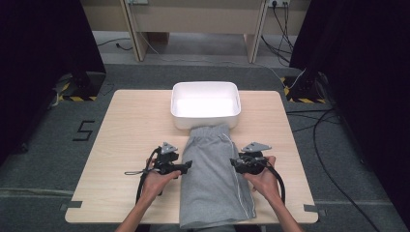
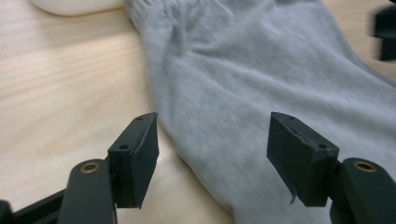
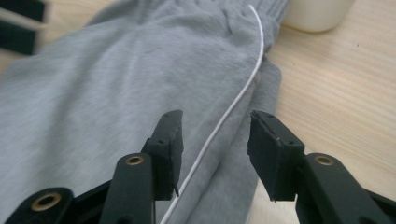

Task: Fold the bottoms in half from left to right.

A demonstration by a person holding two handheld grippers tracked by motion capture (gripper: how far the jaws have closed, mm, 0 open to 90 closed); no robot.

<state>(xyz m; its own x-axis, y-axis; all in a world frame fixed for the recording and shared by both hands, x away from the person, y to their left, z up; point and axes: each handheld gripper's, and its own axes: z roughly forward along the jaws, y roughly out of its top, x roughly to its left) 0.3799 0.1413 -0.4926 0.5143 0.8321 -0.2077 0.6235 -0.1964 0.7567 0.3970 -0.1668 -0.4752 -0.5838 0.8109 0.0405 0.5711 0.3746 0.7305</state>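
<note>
A grey garment [image 1: 212,176], folded into a long strip, lay down the middle of the wooden table [image 1: 125,125]. Its gathered waistband end touched the near wall of a white tub [image 1: 206,92] that stood at the middle of the far edge, and its other end hung a little over the near edge. A thin white cord [image 1: 235,179] ran along the strip's right side.

The person's hands came in over the near edge, one on each side of the cloth. The left gripper [image 1: 181,168] sat at the garment's left border, about halfway along its length. Seen from its own camera, the left gripper [image 2: 212,151] stood released, the jaws wide apart, with the cloth's edge lying on the table between them and neither pad pressing on it.

The right gripper [image 1: 235,163] was at the opposite border, level with the other. In its own view the right gripper [image 3: 215,149] was likewise let go: the jaws stood apart above the cloth's right edge, the white cord [image 3: 236,102] passing between them untouched, bare table beyond the outer jaw.
</note>
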